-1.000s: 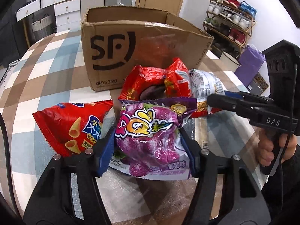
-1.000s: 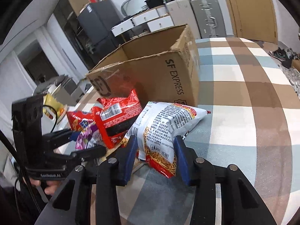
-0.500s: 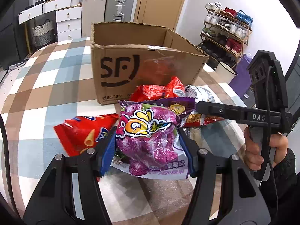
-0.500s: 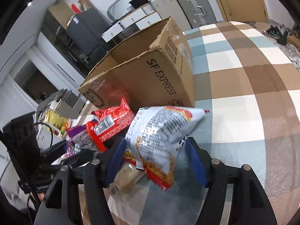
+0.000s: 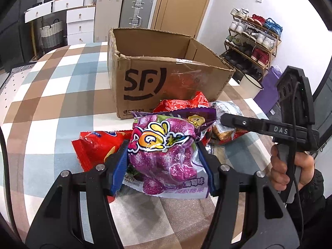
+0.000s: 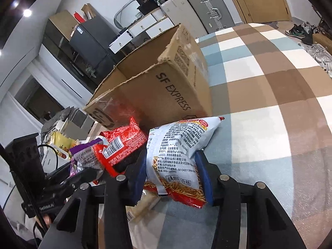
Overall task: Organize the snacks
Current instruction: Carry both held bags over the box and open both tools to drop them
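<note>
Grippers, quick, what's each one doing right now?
Left gripper: shut on the purple candy bag.
Right gripper: just closed again, shut on the white noodle snack bag.

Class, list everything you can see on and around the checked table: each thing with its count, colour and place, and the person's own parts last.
cardboard box: one, brown, open, on the table behind the snacks
purple candy bag: one, purple, in the left gripper
white noodle-snack bag: one, white and red, in the right gripper
red snack bags: at least two, beside the purple bag
tablecloth: one, brown, blue, white checks
suitcases: several, by the door
shoe rack: one, right wall
left gripper: black, blue pads
right gripper: same
hand: one, on the right gripper's handle
</note>
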A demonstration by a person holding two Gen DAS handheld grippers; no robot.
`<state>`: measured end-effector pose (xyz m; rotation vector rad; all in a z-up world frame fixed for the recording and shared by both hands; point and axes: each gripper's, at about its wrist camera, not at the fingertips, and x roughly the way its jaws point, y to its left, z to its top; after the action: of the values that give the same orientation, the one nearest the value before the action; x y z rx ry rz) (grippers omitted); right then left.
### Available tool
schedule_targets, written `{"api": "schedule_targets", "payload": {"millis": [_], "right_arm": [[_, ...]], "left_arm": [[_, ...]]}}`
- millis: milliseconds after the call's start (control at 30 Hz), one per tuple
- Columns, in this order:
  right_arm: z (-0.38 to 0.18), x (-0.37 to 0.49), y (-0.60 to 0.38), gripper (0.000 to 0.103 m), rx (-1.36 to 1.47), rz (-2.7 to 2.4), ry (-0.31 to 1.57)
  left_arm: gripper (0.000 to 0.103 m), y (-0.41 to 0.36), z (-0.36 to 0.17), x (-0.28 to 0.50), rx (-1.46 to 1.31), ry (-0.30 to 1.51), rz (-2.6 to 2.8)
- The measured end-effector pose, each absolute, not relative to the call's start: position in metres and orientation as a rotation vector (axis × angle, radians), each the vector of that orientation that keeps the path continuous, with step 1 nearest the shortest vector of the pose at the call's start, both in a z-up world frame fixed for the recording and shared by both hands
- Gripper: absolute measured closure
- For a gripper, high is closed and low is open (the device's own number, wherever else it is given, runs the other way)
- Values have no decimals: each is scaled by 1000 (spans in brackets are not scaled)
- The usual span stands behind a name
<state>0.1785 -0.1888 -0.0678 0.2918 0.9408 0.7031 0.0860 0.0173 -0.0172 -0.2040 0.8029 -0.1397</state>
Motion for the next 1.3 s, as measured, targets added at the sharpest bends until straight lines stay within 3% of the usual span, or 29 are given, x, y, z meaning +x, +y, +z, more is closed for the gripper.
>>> {"api": "schedule_targets", "payload": {"millis": [667, 1300], "right_arm": [[-4, 145, -222, 58, 323, 804, 773], [47, 163, -193, 58, 243, 851, 683]], "left_arm": [[45, 17, 33, 70, -210, 673, -89], [45, 13, 88, 118, -173, 586, -41]]}}
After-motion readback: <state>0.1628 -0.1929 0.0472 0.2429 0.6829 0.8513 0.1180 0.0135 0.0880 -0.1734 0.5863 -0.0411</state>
